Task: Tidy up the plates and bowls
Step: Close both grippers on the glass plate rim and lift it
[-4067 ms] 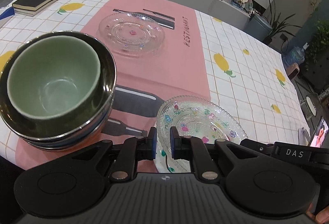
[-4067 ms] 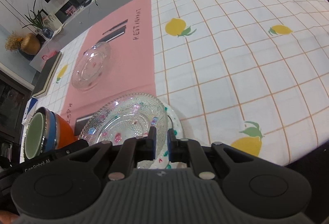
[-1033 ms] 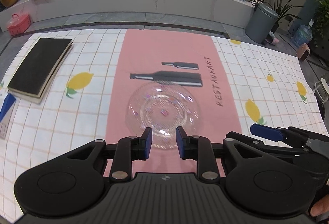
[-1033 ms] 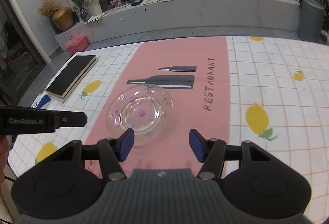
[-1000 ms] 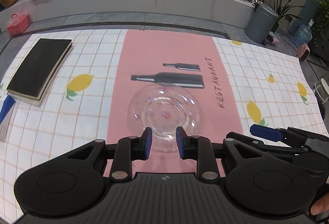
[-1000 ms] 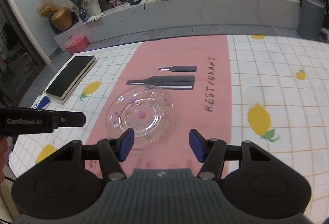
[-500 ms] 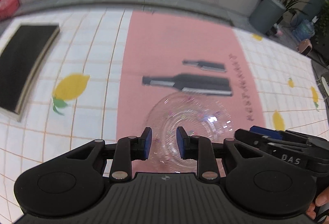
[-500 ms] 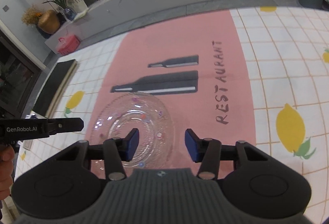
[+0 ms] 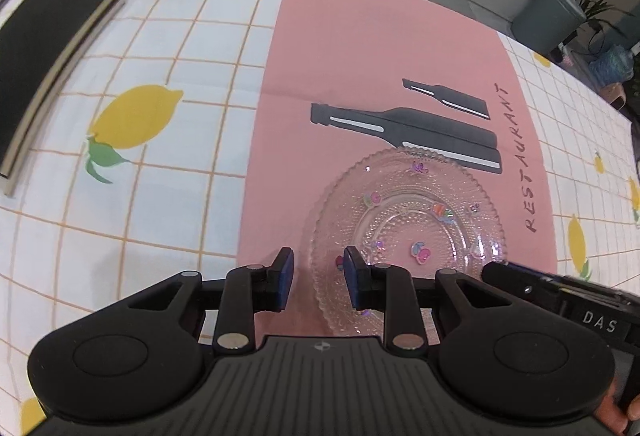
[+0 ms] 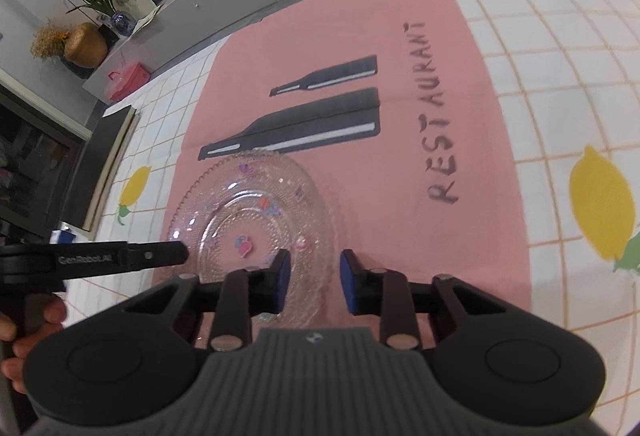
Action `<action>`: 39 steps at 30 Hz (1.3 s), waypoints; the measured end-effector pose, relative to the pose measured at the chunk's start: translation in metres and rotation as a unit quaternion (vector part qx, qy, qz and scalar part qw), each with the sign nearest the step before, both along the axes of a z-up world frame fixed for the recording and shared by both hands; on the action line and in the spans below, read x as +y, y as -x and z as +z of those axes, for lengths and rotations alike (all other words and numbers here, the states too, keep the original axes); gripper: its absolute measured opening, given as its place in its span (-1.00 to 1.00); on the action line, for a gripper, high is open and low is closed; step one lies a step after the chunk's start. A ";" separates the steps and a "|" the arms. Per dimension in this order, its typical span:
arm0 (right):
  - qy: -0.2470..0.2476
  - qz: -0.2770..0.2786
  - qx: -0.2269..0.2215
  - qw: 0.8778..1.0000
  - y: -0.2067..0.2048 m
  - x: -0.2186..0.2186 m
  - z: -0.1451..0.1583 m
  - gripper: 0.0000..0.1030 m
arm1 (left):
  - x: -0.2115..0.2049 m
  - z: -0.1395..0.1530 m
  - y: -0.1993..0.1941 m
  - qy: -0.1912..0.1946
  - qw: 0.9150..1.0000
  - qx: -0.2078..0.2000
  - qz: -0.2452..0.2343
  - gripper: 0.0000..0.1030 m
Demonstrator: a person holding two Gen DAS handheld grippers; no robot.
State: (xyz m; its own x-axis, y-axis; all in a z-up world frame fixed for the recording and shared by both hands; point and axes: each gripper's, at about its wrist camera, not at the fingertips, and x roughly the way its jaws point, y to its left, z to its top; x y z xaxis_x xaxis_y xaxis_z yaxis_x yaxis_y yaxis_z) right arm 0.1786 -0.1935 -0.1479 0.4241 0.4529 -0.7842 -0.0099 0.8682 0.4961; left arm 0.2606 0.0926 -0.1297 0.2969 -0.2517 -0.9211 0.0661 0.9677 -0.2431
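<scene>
The glass plate (image 9: 408, 232) lay on the pink runner (image 9: 360, 48), lower right of centre in the left view. The left gripper (image 9: 317, 282) straddled its left rim, fingers apart, not yet pinching. The right gripper (image 10: 312, 286) straddled the opposite rim, its jaws closing without pressing the glass. Both should probably seat over the beaded rim before squeezing evenly. The plate's near edge was hidden behind the gripper bodies.

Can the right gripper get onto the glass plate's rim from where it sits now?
Probably yes: the right gripper already straddles the glass plate rim, jaws closing around it, nothing between; the left gripper straddles the opposite edge.
</scene>
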 end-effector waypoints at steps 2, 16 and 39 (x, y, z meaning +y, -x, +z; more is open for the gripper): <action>-0.003 -0.001 0.000 1.000 0.001 0.002 0.000 -0.54 | 0.000 0.000 0.000 0.001 1.000 -0.003 0.003 -0.40; 0.006 -0.016 0.009 1.000 0.002 0.003 0.001 -0.82 | -0.006 0.008 0.004 -0.012 1.000 -0.017 0.005 -0.64; -0.017 -0.018 -0.020 0.999 0.052 -0.021 0.049 -0.81 | -0.026 0.070 0.054 -0.018 0.998 -0.063 0.001 -0.67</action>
State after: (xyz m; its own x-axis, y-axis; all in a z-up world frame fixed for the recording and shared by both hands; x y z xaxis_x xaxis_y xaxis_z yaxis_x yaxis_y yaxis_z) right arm 0.1270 -0.2149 -0.0987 0.4705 0.4634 -0.7509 0.0010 0.8507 0.5256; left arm 0.2068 0.0665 -0.0596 0.4114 -0.2184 -0.8849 0.0915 0.9759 -0.1983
